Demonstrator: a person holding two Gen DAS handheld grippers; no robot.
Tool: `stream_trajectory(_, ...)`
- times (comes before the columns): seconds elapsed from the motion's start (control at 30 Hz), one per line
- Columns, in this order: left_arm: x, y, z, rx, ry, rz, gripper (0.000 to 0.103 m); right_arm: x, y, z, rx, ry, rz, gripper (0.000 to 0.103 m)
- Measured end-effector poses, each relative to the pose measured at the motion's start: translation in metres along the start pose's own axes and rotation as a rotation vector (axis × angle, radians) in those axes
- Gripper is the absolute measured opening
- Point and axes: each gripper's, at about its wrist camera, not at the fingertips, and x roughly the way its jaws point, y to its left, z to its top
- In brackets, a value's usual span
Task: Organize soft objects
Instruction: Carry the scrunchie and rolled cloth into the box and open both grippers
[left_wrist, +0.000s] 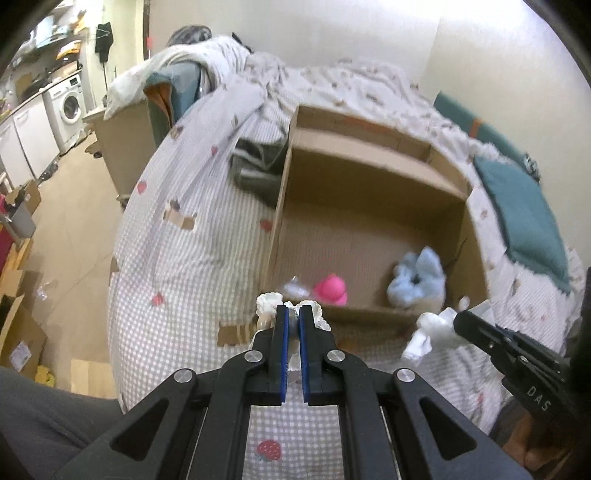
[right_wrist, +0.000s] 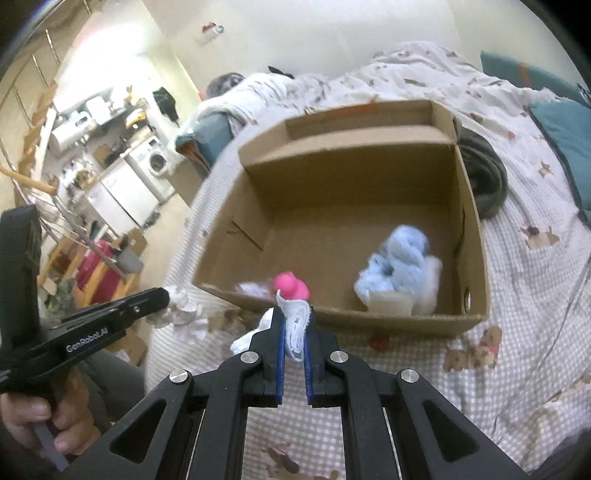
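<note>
Left wrist view: our left gripper (left_wrist: 293, 314) sits at lower centre, jaws clamped on a frilly white cloth (left_wrist: 271, 301) whose lace edge shows above and beside the fingertips. Just beyond it, mid-frame, the open cardboard box (left_wrist: 373, 162) rests on the checked bedspread (left_wrist: 184, 258). Inside the box, near its front wall: a pink toy (left_wrist: 330, 290), a small pale bundle (left_wrist: 295, 288) to its left, a fluffy blue piece (left_wrist: 417, 275) to the right. At right edge, the right gripper (left_wrist: 460, 319) comes in, pinching a white cloth (left_wrist: 428, 330). A teal cushion (left_wrist: 524, 218) lies far right.

Right wrist view: our right gripper (right_wrist: 294, 317) at lower centre is clenched on the folded white cloth (right_wrist: 295, 328), held just before the box's (right_wrist: 369, 173) front wall. Pink toy (right_wrist: 291, 286) and blue piece (right_wrist: 400, 258) lie inside. At lower left, the left gripper (right_wrist: 162, 295) grips the frilly cloth (right_wrist: 184, 314); a hand (right_wrist: 44, 424) holds its handle.
</note>
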Motion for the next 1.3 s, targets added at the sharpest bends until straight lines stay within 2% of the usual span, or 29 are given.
stream_trajectory(0.1, -0.012, -0.003, 0.013, -0.029, -0.033, -0.072, 0.005, -0.008, -0.002, 0.015, 0.04, -0.009, 0.018, 0.01)
stream_trajectory(0.3, -0.023, -0.025, 0.044, 0.042, -0.083, -0.072, 0.005, -0.022, -0.008, 0.048, 0.05, -0.06, 0.03, 0.01)
stream_trajectory(0.6, 0.003, -0.048, 0.08, 0.139, -0.093, -0.028, 0.005, -0.008, -0.024, 0.07, 0.011, -0.07, -0.016, 0.01)
stream_trajectory(0.7, 0.023, -0.051, 0.082, 0.163, -0.072, -0.012, 0.005, 0.007, -0.04, 0.067, 0.057, -0.038, -0.013, 0.01)
stream_trajectory(0.83, 0.053, -0.047, 0.081, 0.133, -0.019, -0.003, 0.005, 0.028, -0.06, 0.054, 0.128, 0.013, -0.04, 0.01)
stream_trajectory(1.0, 0.076, -0.045, 0.075, 0.096, 0.008, -0.005, 0.005, 0.029, -0.061, 0.052, 0.117, 0.006, -0.051, 0.01)
stream_trajectory(1.3, 0.08, -0.053, 0.062, 0.156, -0.034, 0.027, 0.005, 0.043, -0.062, 0.05, 0.102, 0.047, -0.068, 0.01)
